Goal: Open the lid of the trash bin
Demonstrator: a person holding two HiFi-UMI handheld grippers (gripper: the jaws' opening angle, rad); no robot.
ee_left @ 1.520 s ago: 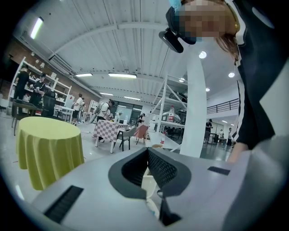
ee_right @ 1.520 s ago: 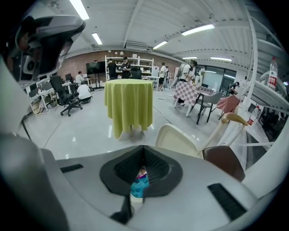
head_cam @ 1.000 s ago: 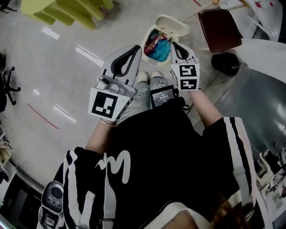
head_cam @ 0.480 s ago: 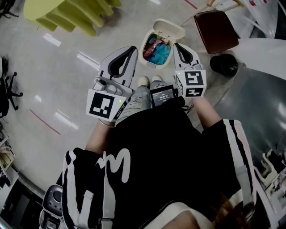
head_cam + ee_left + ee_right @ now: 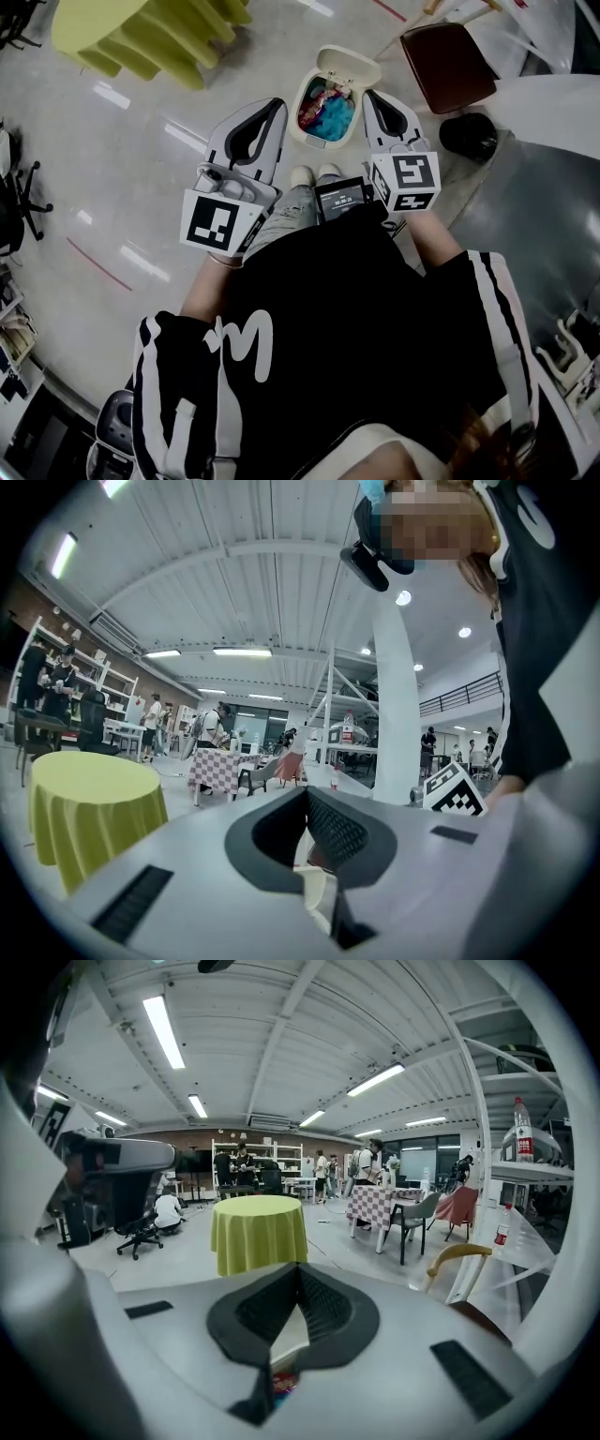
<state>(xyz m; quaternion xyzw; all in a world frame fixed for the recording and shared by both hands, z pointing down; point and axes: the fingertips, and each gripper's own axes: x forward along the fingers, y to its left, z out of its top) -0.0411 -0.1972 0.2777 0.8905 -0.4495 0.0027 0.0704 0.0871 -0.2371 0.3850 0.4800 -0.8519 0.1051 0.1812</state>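
While you stand over it, the trash bin (image 5: 295, 117) sits on the floor just past your shoes (image 5: 314, 173). Its cream lid (image 5: 349, 66) is already tipped up and back, and blue and pink rubbish (image 5: 328, 111) shows inside. Your left gripper (image 5: 278, 103) points at the bin's left side and your right gripper (image 5: 369, 95) at its right, so the bin lies between the two tips. From the head view you cannot tell whether either touches the rim. Each gripper's own view shows its ribbed pads pressed together at the tip with nothing clamped between them — only a sliver of cream bin shows through the hollow behind. Off to your left stands a table with a yellow-green cloth (image 5: 131, 33), and a brown chair seat (image 5: 448, 64) lies to the right.
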